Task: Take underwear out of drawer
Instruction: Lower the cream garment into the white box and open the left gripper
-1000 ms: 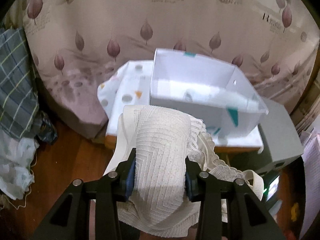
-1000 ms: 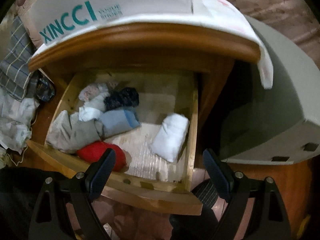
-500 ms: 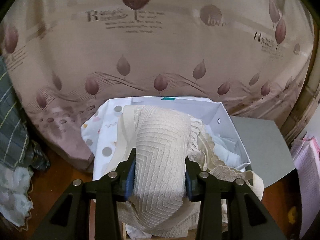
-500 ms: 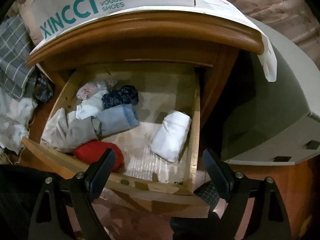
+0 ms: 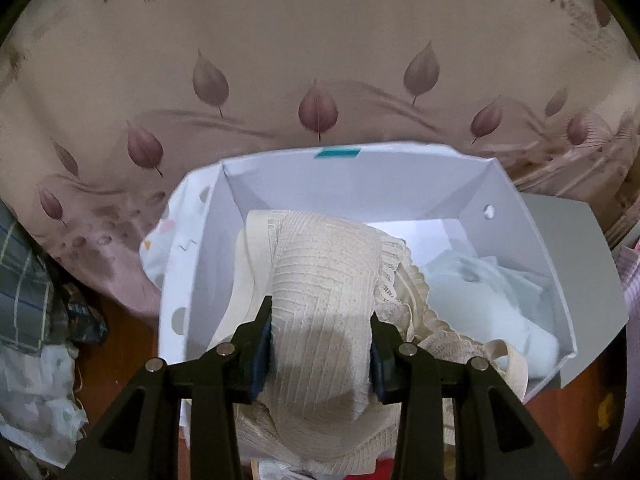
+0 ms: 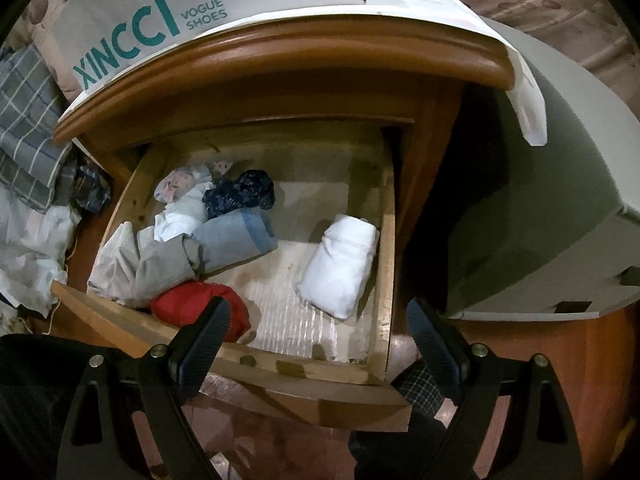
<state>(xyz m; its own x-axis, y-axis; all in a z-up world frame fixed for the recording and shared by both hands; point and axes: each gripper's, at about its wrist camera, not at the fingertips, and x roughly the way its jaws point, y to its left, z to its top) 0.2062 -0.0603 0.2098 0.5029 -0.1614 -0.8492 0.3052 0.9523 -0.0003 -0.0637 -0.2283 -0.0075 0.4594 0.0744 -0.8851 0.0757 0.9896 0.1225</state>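
Left tool [image 5: 320, 346] pinches cream underwear [image 5: 324, 280] over box [image 5: 532, 248]

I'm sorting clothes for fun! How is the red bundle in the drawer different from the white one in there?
The red bundle is rumpled; the white bundle is neatly folded. The red bundle lies at the drawer's front edge beside other clothes; the white bundle lies alone by the side wall. Both are soft cloth, untouched.

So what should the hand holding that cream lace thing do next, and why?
Probably lower it a little and let go: the left gripper is clamped on the cream lace underwear, right over the open white box, where other white clothes already lie.
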